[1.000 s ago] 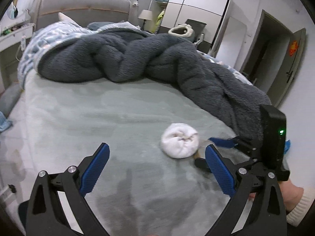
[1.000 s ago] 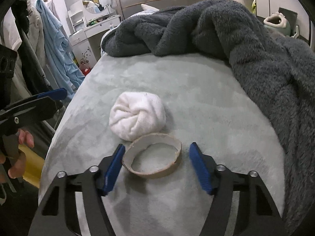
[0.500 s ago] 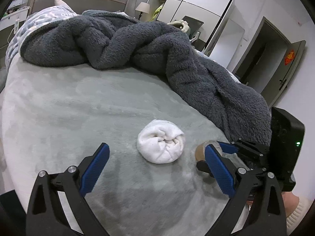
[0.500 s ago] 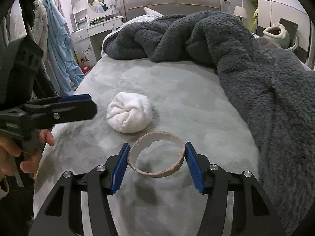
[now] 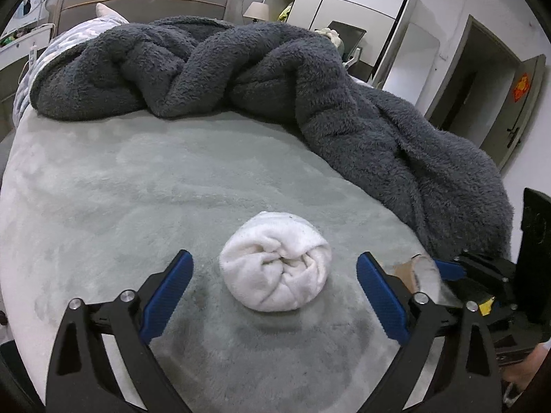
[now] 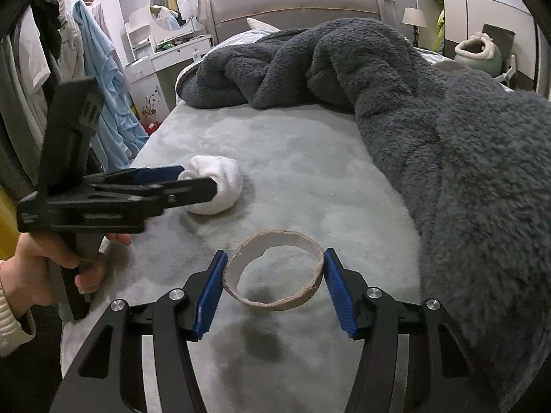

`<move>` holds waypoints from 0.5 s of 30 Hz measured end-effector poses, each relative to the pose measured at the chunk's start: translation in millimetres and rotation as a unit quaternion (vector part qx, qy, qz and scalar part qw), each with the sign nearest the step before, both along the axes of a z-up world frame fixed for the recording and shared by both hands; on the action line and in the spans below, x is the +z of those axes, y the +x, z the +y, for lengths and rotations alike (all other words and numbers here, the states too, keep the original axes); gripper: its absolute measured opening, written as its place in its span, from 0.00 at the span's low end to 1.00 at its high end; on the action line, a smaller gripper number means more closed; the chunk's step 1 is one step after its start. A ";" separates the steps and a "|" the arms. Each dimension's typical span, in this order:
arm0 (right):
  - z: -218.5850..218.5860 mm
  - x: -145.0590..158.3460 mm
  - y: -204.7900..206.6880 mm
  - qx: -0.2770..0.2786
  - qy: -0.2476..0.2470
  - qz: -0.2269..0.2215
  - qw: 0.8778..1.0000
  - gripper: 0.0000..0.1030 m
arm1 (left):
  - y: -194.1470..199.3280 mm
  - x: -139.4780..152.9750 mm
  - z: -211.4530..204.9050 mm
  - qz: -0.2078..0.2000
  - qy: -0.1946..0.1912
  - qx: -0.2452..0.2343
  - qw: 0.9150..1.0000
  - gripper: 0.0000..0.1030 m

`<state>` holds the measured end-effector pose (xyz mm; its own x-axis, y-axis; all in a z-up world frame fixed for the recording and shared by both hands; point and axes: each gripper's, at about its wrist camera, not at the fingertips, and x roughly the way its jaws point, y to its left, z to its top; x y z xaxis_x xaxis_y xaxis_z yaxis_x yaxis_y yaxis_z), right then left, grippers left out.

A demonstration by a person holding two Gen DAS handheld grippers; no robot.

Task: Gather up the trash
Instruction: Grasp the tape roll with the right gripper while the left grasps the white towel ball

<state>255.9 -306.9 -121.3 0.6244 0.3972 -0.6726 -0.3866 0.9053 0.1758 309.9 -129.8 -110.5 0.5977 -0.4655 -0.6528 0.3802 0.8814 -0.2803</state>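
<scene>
A white rolled-up cloth ball (image 5: 275,261) lies on the grey-green bed sheet (image 5: 137,179). My left gripper (image 5: 273,258) straddles it with a gap at each blue pad; its jaws are closing. The right wrist view shows the same ball (image 6: 220,189) with the left gripper (image 6: 193,179) reaching it from the left. My right gripper (image 6: 275,257) is shut on a flat brown cardboard ring (image 6: 275,304), both pads pressing on its rim. The ring hangs just above the sheet, over its shadow. In the left wrist view the ring (image 5: 422,272) shows at the right.
A thick dark grey fleece blanket (image 6: 447,137) is piled across the head and right side of the bed. A white dresser with a round mirror (image 6: 165,58) and hanging clothes (image 6: 100,79) stand left of the bed. A person's hand (image 6: 34,268) grips the left handle.
My left gripper moved forward until its jaws came around the white ball, and they narrowed slightly. My right gripper closed onto the cardboard ring and raised it a little off the sheet.
</scene>
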 end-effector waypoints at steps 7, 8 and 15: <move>0.6 6.6 -2.9 0.002 0.004 -0.004 1.000 0.56 | -0.2 -5.0 -8.9 -0.003 0.032 -0.007 0.999 0.62; 1.2 7.7 -2.5 0.001 0.006 -0.005 1.000 0.56 | -0.7 -4.1 -8.6 -0.005 0.033 -0.007 0.999 0.57; 10.6 18.3 1.8 -0.001 0.011 -0.013 1.000 0.56 | -9.0 4.9 0.3 -0.017 0.034 -0.010 0.999 0.52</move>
<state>257.7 -296.3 -103.0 0.6419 0.4101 -0.6479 -0.3894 0.9023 0.1852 300.9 -129.5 -105.6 0.6111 -0.4329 -0.6627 0.4063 0.8900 -0.2067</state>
